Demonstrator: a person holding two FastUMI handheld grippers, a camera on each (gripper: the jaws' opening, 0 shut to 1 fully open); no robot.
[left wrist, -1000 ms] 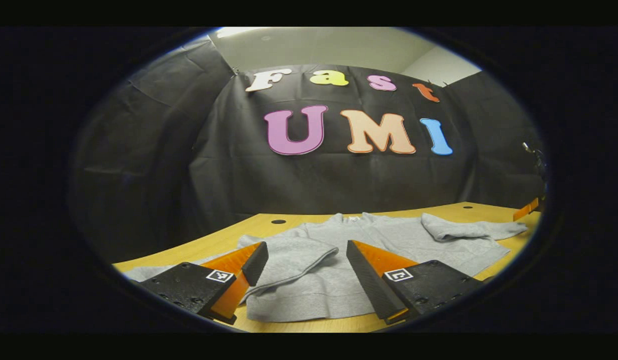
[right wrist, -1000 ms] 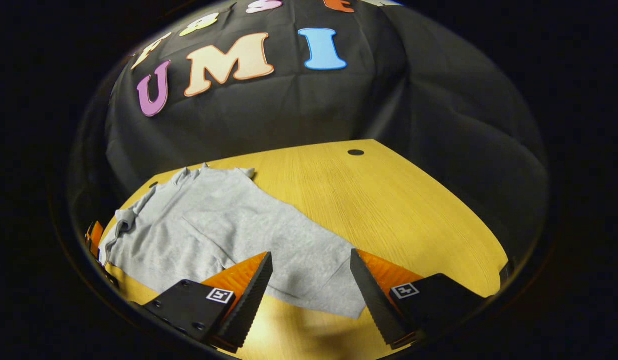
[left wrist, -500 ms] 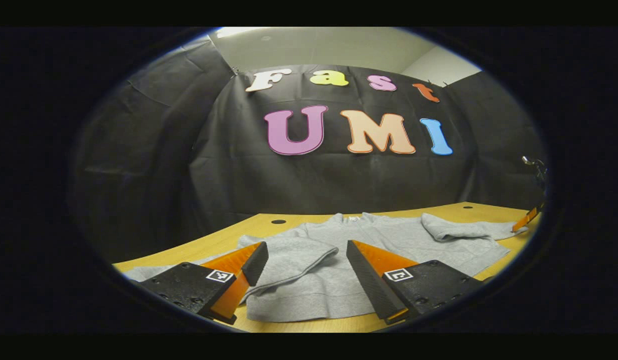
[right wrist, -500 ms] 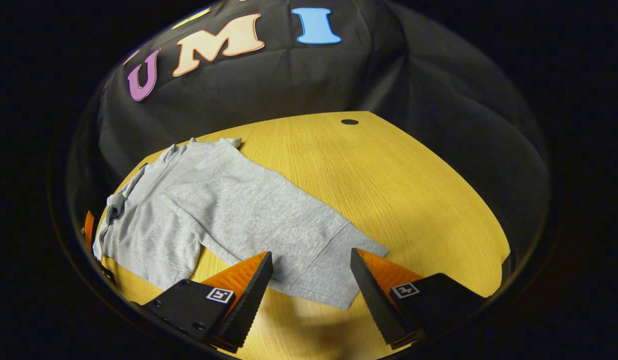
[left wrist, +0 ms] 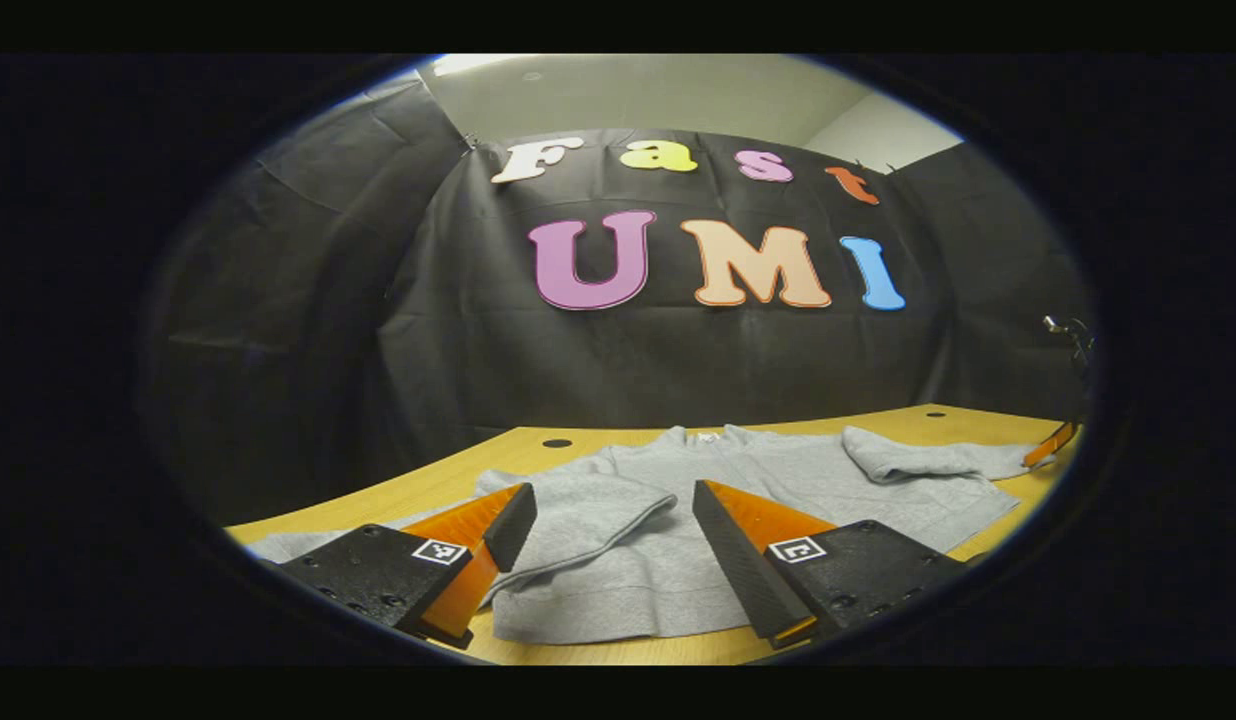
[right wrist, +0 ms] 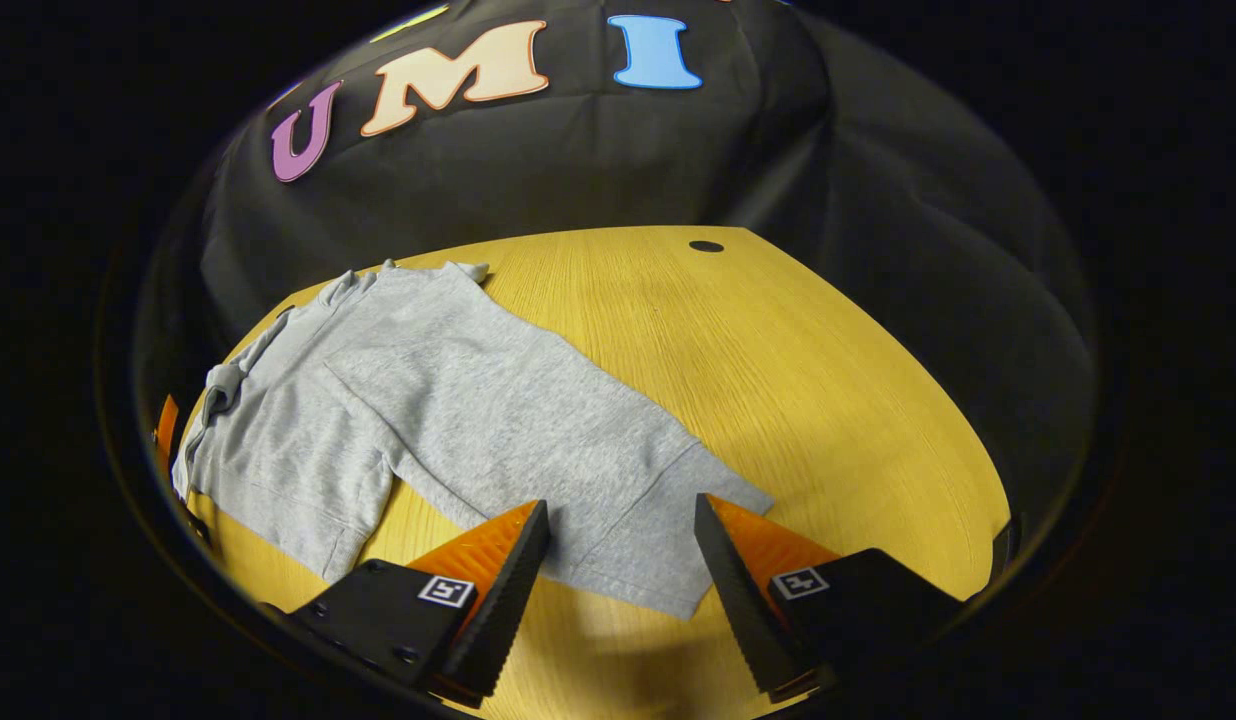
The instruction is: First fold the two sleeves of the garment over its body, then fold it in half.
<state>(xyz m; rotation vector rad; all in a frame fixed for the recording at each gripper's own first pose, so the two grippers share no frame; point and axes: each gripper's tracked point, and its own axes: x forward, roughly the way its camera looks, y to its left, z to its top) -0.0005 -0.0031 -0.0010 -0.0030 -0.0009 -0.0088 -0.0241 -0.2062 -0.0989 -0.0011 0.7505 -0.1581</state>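
— Moved since earlier? Right gripper (right wrist: 618,585) has been drawn back; the sleeve cuff (right wrist: 668,540) is exposed.

— Tools? Both spread, empty; left gripper (left wrist: 603,555) is held over the grey sweatshirt (left wrist: 738,490), laid flat on the table (right wrist: 778,360).

The wooden surface (right wrist: 778,380) spreads ahead of the right tool, bare and yellow-toned, with visible grain. A small dark round hole (right wrist: 705,246) sits near its far edge, ahead and slightly right of that tool. Ahead of the left tool, another hole (left wrist: 556,443) marks the surface near the back. Black cloth (left wrist: 678,350) hangs behind, a pale ceiling (left wrist: 638,95) above it.
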